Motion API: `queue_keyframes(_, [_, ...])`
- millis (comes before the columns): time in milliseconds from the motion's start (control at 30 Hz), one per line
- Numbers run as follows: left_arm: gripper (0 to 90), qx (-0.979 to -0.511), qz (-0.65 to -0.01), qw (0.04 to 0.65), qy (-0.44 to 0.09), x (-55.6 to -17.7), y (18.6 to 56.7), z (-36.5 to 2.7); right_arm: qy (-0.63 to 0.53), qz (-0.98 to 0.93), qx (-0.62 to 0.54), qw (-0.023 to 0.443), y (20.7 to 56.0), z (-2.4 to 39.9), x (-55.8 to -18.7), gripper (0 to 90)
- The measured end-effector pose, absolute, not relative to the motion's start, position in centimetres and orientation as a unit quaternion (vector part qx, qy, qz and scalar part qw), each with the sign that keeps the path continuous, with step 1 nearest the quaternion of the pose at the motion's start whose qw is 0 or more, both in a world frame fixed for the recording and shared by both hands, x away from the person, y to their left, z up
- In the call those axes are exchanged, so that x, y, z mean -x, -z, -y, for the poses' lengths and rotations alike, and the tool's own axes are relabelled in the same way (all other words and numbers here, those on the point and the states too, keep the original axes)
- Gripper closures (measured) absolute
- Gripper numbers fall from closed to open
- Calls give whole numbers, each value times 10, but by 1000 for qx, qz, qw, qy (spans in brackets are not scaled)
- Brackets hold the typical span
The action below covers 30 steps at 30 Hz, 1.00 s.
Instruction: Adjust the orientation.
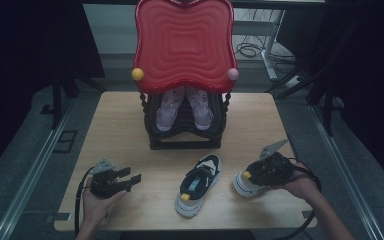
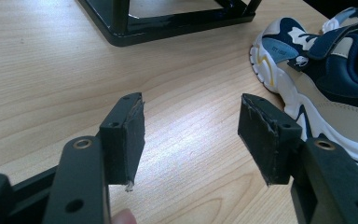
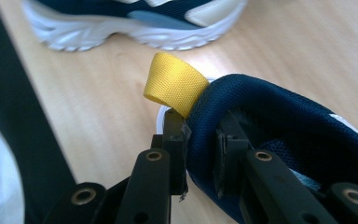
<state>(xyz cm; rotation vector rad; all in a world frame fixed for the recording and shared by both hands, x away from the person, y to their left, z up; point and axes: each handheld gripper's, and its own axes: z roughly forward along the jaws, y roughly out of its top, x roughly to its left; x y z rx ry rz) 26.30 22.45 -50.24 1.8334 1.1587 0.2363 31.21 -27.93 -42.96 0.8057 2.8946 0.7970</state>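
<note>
1. At a wooden worktop (image 1: 130, 115), the right gripper (image 3: 200, 154) has its fingers (image 3: 174, 140) pinched on the padded navy heel collar of a child's sneaker (image 3: 279, 126), just below its yellow pull tab (image 3: 172, 84). That shoe sits near the worktop's right front edge.

2. The hold takes in only a thin fold of collar; if lifted, the sneaker could swing toe-down or slip free, since its weight hangs away from the pinch.

3. The second sneaker (image 1: 198, 185) lies just beside it at centre front; a swinging shoe could knock it askew.

4. The left gripper (image 2: 191, 135) hovers low over bare worktop, fingers spread wide and holding nothing, with the second sneaker close to its right-hand finger.

5. Behind stands a black shoe rack (image 1: 185, 135) carrying a pair of pink shoes (image 1: 184, 107) under a red wavy top (image 1: 184, 42). If the rack is the destination, that overhanging top leaves a tight entry, and a carried shoe could catch it or nudge the pink pair.
</note>
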Motion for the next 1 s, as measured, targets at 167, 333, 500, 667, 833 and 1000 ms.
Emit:
queue_keyframes(167, [415, -746, -471, 461, -96, -263, 503, -225, -263, -940, -217, -3, 434, 276, -300, 778])
queue_keyframes(333, [415, -746, -471, 461, -96, -263, 503, -224, -265, -943, -202, -8, 436, 278, -295, 776])
queue_keyframes(500, [415, -746, -471, 460, -96, -263, 503, -224, -270, -943, -196, -19, 438, 281, -292, 767])
queue_keyframes(667, [415, -746, -471, 461, -96, -263, 503, -224, -271, -943, -193, -25, 440, 281, -292, 757])
queue_keyframes(833, [415, -747, -471, 460, -96, -263, 503, -224, -278, -939, -202, -25, 441, 282, -291, 726])
queue_keyframes(1000, [415, -745, -471, 462, -96, -263, 502, -224, -304, -926, -222, -20, 434, 291, -288, 657])
